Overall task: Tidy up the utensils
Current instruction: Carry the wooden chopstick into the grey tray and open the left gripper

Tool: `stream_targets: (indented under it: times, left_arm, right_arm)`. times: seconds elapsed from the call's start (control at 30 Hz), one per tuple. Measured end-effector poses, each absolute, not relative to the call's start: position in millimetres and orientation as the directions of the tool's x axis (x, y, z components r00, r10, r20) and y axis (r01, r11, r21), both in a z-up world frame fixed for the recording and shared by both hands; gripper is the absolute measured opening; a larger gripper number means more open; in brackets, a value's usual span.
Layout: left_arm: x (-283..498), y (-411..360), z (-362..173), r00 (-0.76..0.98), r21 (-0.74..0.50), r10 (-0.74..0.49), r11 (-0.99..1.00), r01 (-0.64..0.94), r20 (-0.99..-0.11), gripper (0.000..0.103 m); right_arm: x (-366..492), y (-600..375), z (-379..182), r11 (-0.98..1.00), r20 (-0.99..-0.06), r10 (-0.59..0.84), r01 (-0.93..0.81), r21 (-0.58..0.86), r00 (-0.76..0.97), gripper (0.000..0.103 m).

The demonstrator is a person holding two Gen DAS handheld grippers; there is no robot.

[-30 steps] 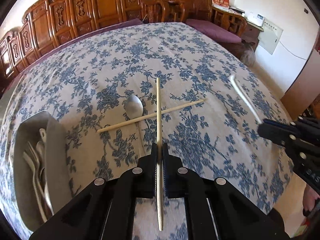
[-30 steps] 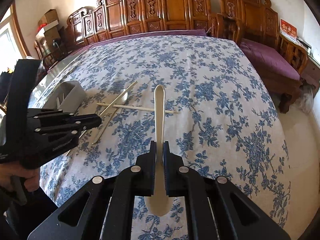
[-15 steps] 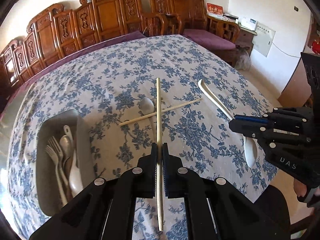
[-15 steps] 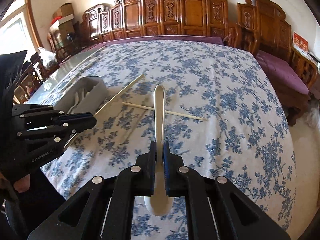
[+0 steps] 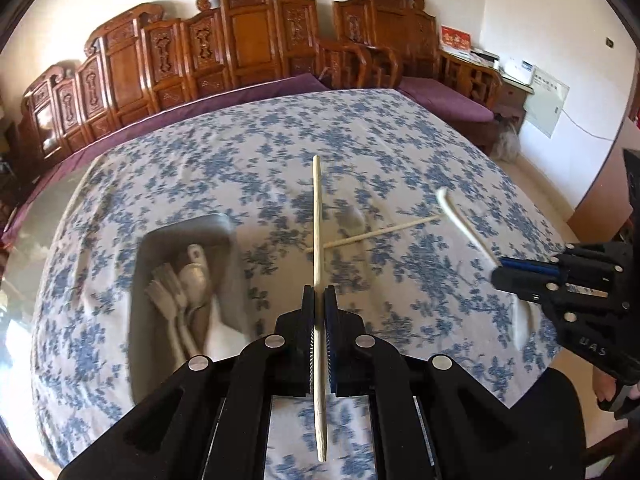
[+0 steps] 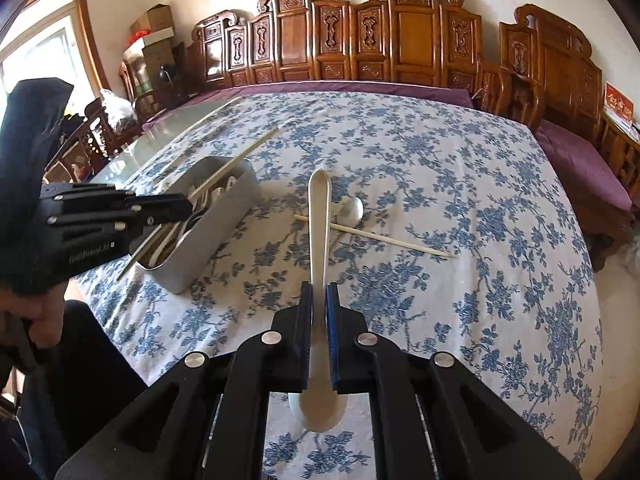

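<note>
My left gripper (image 5: 319, 294) is shut on a pale wooden chopstick (image 5: 317, 216) that sticks out ahead of and behind the jaws. In the right wrist view this left gripper (image 6: 188, 209) hangs over the grey utensil box (image 6: 224, 236), its chopstick (image 6: 244, 154) slanting across the box. My right gripper (image 6: 319, 290) is shut on the handle of a white spoon (image 6: 319, 220), bowl end towards the camera. A second chopstick (image 6: 392, 238) and a metal spoon (image 6: 352, 208) lie crossed on the blue-flowered cloth. The box (image 5: 188, 232) holds forks and spoons.
Carved wooden benches with purple cushions (image 6: 584, 168) ring the far and right sides of the table. A bare glass strip of tabletop (image 6: 172, 136) shows beyond the cloth on the left. A person's hand (image 6: 40, 312) grips the left tool's handle.
Both grippers have risen and drifted left with their utensils. The box has slid from the left view's edge towards its middle; in the right view the left gripper's chopstick now crosses the box.
</note>
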State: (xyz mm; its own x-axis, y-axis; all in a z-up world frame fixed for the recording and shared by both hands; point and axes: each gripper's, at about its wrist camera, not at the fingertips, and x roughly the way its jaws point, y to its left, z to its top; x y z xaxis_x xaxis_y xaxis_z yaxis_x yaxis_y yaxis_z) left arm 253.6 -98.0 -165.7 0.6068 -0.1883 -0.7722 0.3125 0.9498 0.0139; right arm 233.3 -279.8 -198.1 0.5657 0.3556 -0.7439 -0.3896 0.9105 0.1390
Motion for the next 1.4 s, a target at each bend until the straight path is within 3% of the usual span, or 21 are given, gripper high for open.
stream_targets:
  times: [0.43,0.73,1.0,1.4]
  left_arm:
    - [270.1,-29.0,-165.0,0.620,0.035,-0.120,0.972,0.232,-0.775,0.004]
    - [298.1,0.8,-206.3,0.541,0.036,-0.072,0.982,0.187,-0.838,0.004]
    - [315.0,11.3,-233.8,0.490,0.038,-0.051,0.984,0.171,-0.870,0.004]
    - [309.0,13.1,-232.3,0.495,0.030,-0.062,0.984,0.176,-0.866,0.004]
  right_arm:
    - [228.6,-264.0,-201.4,0.899,-0.750,0.368,-0.418,0.134,0.550,0.009]
    - [228.6,-257.5,-208.6,0.892,-0.759,0.378,-0.428,0.146,0.530,0.009]
    - [231.3,-264.2,-210.9,0.897,-0.759,0.380,-0.412,0.163,0.528,0.009]
    - [229.3,-255.4,-211.8,0.893,-0.760,0.385,-0.420,0.162,0.524,0.009]
